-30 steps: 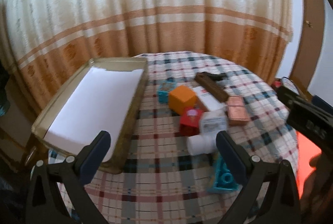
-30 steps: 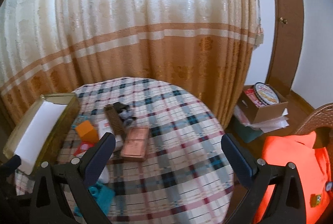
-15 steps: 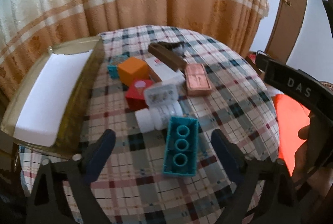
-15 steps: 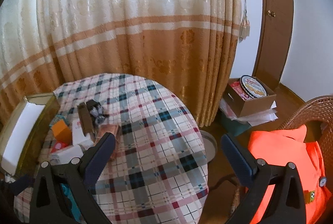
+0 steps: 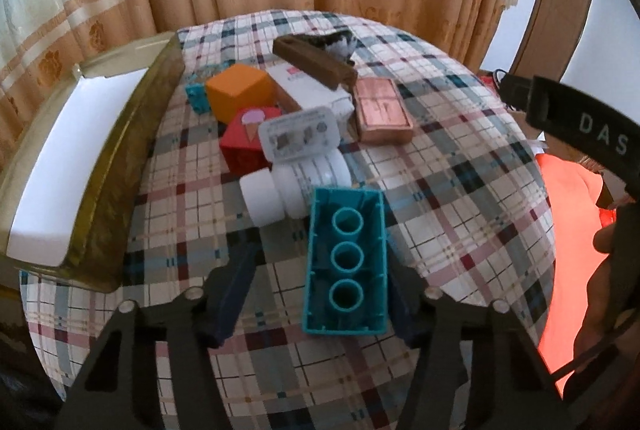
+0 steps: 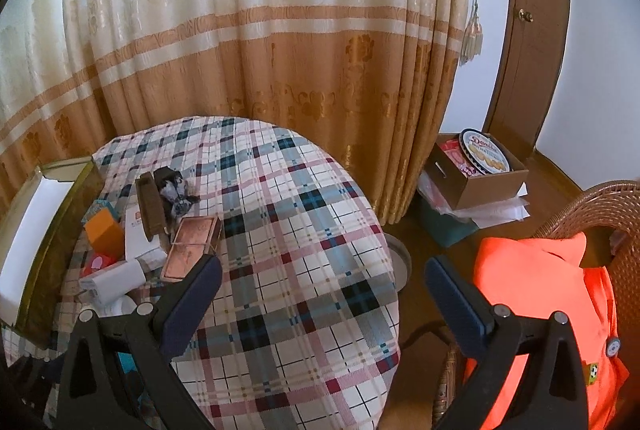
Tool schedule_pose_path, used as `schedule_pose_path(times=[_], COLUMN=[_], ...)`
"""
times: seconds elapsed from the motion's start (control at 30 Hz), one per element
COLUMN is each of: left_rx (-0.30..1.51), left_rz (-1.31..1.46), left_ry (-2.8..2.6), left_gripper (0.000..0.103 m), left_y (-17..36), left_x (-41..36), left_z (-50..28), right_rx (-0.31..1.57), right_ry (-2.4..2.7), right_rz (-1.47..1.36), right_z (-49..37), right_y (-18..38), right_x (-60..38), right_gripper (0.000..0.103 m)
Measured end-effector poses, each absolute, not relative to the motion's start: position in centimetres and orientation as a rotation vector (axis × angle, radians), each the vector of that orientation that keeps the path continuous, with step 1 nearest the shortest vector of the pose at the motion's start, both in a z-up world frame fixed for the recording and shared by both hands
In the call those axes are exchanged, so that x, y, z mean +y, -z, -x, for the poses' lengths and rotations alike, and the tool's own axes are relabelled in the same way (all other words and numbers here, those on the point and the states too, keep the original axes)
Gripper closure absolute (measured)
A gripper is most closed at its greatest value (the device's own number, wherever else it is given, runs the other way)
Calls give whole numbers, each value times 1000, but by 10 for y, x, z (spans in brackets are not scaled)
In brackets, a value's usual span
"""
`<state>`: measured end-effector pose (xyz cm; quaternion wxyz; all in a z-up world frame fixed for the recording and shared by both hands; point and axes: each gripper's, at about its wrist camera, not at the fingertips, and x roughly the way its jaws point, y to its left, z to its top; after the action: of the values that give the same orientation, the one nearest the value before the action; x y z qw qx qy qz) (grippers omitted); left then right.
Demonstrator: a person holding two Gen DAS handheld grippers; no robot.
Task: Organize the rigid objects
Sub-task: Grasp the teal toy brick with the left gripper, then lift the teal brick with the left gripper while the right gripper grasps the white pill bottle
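A teal hollow brick [image 5: 346,262] lies on the plaid tablecloth between the fingers of my open left gripper [image 5: 320,294]; the fingers straddle it with gaps on both sides. Beyond it lie a white bottle [image 5: 296,182], a white case [image 5: 300,136], a red block [image 5: 244,138], an orange cube [image 5: 240,90], a white box [image 5: 312,90], a copper tin [image 5: 382,108] and a brown bar [image 5: 314,60]. A gold tray [image 5: 116,166] with a white liner stands at the left. My right gripper [image 6: 320,306] is open and empty over the table's right edge.
The round table [image 6: 304,270] drops off at the right. A cardboard box with a biscuit tin [image 6: 480,166] sits on the floor. An orange shirt [image 6: 532,294] lies on a wicker chair [image 6: 616,214]. Curtains hang behind.
My left gripper has moved down and forward so its fingers now straddle the teal brick, and its jaws have narrowed. My right gripper has drifted right, off the table's edge.
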<state>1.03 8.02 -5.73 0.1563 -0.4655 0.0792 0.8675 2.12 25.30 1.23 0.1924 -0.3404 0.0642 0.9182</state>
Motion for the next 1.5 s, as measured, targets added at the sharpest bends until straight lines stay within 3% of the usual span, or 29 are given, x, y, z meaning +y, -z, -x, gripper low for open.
schedule_pose_path(times=[0.17,0.23,0.3,0.87,1.3,1.4,1.5], left_rx=[209,220,212,19,59,87,92], left_rz=[1358,1349,1338,1037,1062,1127,1216], left_ry=[-2460,-2464,-2456,-2490,-2451,-2450,-2429], left_gripper=[62,63,72,72,71,71,71], left_y=[63,63,62,24,33,40,53], left_x=[80,80,80,25,12,10,7], left_z=[-9,-9,-9,-12,-19,-18,-15], right_rx=[175,177,178,214,231,274,254], right_ry=[-2573,-2573,-2574,-2688,-2815,-2913,-3011], right_rz=[968,971,974,949,1116,1154,1262], right_z=[-20,-20,-19,-14,-4,-11,-16], right_y=[-12,-12,-12,-12,6,8,16], right_x=[252,252,252,240,218,213,197], right_gripper=[1,1,1,1,5,8,18])
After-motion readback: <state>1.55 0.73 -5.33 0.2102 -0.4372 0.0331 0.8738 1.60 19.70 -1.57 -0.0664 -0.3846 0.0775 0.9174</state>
